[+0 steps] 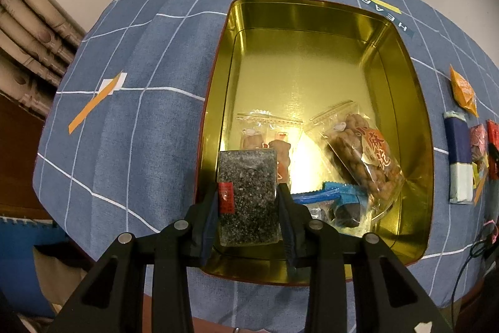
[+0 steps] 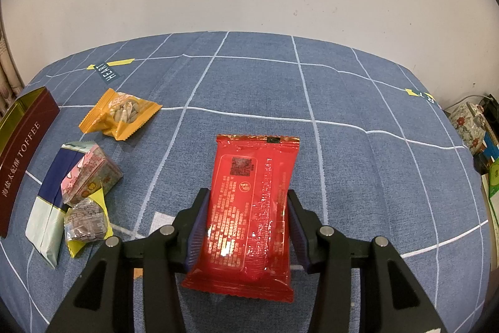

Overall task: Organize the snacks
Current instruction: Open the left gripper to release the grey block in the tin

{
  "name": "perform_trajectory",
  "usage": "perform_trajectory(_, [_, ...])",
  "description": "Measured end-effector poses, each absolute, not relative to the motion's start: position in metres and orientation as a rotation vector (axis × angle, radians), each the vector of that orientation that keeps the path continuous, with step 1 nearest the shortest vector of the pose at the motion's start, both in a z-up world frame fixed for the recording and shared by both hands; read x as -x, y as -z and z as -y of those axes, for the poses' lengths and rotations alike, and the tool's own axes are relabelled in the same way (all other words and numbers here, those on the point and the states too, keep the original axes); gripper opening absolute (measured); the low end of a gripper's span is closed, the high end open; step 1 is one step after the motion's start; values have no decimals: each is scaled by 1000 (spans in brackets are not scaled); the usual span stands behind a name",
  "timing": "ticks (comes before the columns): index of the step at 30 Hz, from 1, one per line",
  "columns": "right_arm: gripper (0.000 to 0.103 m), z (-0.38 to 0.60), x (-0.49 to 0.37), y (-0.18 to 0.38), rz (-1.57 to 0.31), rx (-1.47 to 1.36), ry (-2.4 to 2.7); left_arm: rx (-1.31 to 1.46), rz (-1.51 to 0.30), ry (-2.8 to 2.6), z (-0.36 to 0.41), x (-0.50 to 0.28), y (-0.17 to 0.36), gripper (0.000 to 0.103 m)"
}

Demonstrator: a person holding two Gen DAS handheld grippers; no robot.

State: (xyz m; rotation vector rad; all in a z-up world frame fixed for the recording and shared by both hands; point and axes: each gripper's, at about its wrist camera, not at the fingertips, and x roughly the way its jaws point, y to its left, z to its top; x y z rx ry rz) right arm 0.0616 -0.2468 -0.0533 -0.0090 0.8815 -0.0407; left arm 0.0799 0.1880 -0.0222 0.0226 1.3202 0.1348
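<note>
My left gripper (image 1: 247, 202) is clamped on a clear packet of black sesame brittle (image 1: 247, 197), which I hold over the near end of the gold tin (image 1: 414, 102). A twisted-dough snack bag (image 1: 363, 155) and a blue-wrapped piece (image 1: 338, 200) lie inside the tin. My right gripper (image 2: 246, 223) pinches a red packet (image 2: 249, 208) above the blue checked cloth (image 2: 358, 161); an orange seed packet (image 2: 120, 114) lies to the left, near the tin's outer wall (image 2: 23, 161).

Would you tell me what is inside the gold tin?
The gold tin holds a twisted-snack bag, a clear packet and blue wrappers; the speckled bar hides what lies behind it.
</note>
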Motion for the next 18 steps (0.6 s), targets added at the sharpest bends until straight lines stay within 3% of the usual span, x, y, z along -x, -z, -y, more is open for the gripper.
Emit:
perform_trajectory(11, [48,248,-62,53,-882,10,41,-24,-1322,-139,-189,-81,22,35])
perform_trajectory(18, [48,247,-62,53,-881,10,40,-18,-1299,-130,-189,-78,15,44])
